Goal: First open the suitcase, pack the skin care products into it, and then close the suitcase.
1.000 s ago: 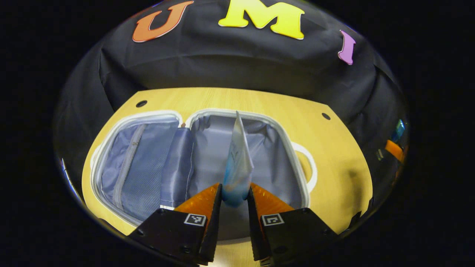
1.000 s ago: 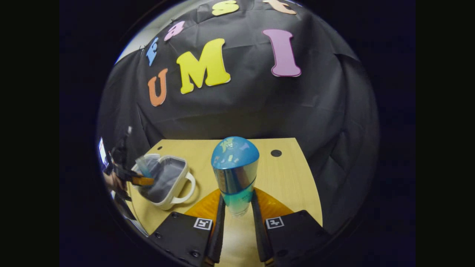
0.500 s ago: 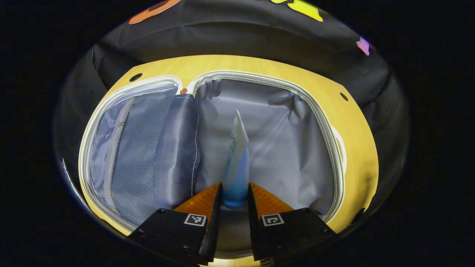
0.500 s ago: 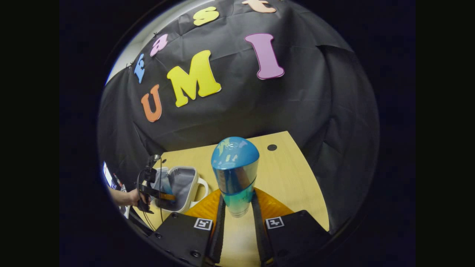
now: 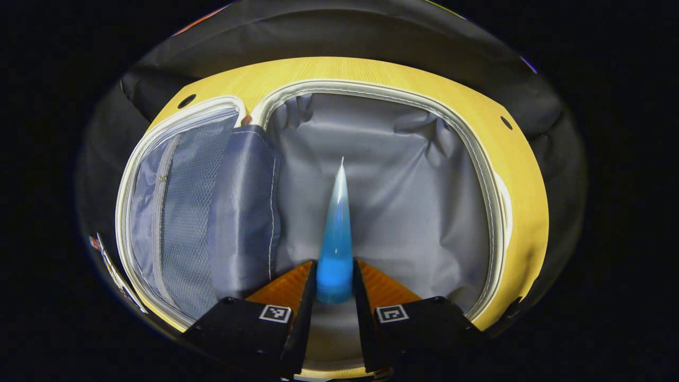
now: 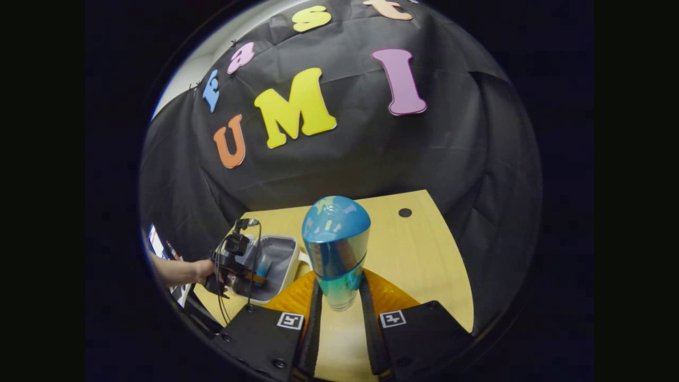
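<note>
The suitcase lies open on the wooden table, white-rimmed with grey lining. My left gripper is shut on a blue and white tube, held low inside the right half with its flat sealed end pointing away. In the right gripper view my right gripper is shut on a blue-capped bottle, above the table to the right of the suitcase. There the left gripper, held by a hand, reaches into the case.
The suitcase's left half has a mesh zip pocket and a loose grey divider flap. The wooden table has round holes near its corners. Black cloth walls close in behind and at the sides.
My left gripper has gone down and forward with the tube, from above the suitcase to inside its right half. The right gripper has kept the bottle and barely shifted.
</note>
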`<action>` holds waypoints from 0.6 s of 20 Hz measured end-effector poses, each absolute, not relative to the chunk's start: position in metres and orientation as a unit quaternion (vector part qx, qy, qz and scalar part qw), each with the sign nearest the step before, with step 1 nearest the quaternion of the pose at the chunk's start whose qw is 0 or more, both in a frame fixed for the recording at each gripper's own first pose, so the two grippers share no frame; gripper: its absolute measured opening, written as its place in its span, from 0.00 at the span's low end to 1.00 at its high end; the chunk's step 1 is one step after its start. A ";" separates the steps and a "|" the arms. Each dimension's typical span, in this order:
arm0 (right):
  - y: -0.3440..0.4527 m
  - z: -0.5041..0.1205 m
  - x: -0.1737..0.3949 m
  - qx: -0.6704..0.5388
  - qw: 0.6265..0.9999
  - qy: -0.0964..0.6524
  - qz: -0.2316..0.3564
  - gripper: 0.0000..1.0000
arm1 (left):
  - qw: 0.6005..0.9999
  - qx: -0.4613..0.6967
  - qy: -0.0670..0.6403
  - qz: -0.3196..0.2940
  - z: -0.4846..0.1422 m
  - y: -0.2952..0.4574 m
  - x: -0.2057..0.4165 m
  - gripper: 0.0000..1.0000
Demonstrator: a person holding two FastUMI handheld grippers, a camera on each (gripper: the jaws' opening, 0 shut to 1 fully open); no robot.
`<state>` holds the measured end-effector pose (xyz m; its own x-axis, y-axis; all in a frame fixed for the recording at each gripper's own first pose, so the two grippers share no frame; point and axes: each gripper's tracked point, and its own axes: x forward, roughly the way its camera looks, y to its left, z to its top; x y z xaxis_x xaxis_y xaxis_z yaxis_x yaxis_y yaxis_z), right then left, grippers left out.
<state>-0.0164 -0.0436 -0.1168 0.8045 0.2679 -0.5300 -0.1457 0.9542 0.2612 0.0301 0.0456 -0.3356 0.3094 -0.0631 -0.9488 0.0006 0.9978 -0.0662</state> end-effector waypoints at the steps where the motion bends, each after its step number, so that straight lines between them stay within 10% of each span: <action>1: -0.036 -0.118 -0.018 0.099 0.942 0.298 0.119 0.35 | 0.809 -0.034 0.586 -0.025 -0.333 0.040 0.029 0.54; 5: 0.003 -0.120 -0.018 0.079 0.934 0.309 0.160 0.35 | 0.832 -0.029 0.553 -0.033 -0.302 0.034 0.027 0.86; 12: 0.131 -0.136 0.009 0.067 0.899 0.343 0.264 0.35 | 0.902 -0.077 0.424 -0.011 -0.219 0.069 -0.014 0.89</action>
